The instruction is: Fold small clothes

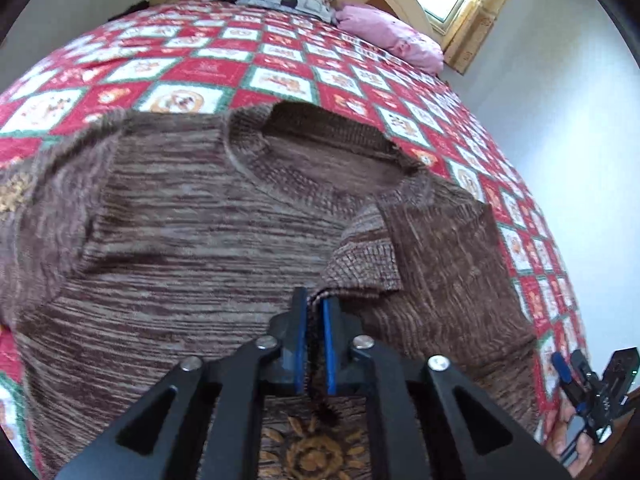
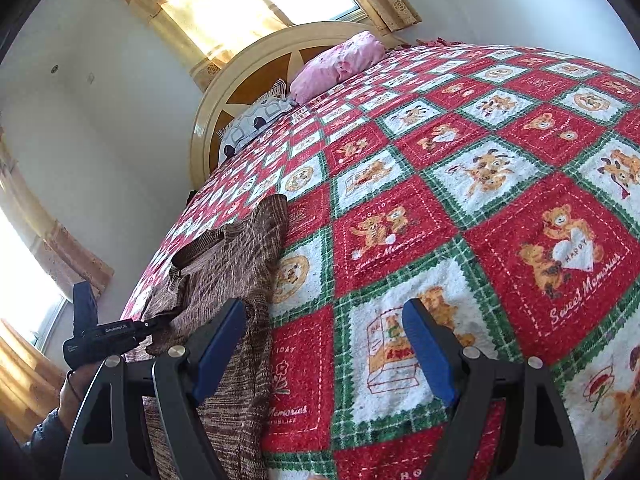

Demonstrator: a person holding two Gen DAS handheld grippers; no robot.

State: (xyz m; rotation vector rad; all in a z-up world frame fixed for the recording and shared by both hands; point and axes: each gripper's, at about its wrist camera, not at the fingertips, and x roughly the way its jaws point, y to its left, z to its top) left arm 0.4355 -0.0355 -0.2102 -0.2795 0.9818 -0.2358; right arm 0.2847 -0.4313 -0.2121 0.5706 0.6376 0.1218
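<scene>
My left gripper (image 1: 315, 320) pinches the brown sweater's (image 1: 180, 216) sleeve cuff, low over it. My right gripper (image 2: 324, 340) hovers spread wide above the blanket (image 2: 460, 208).

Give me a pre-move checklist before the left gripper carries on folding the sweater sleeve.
1. left gripper shut on the sleeve cuff: ok, knit runs between the blue pads.
2. right gripper open and holding nothing: ok.
3. right gripper off the sweater: cannot tell; one finger overlaps its edge in the right wrist view.
4. Sweater flat on the bedspread, collar toward the headboard: ok.
5. Far sleeve laid in: cannot tell, it runs out of view.
6. Pink pillow away from the sweater: ok.
</scene>
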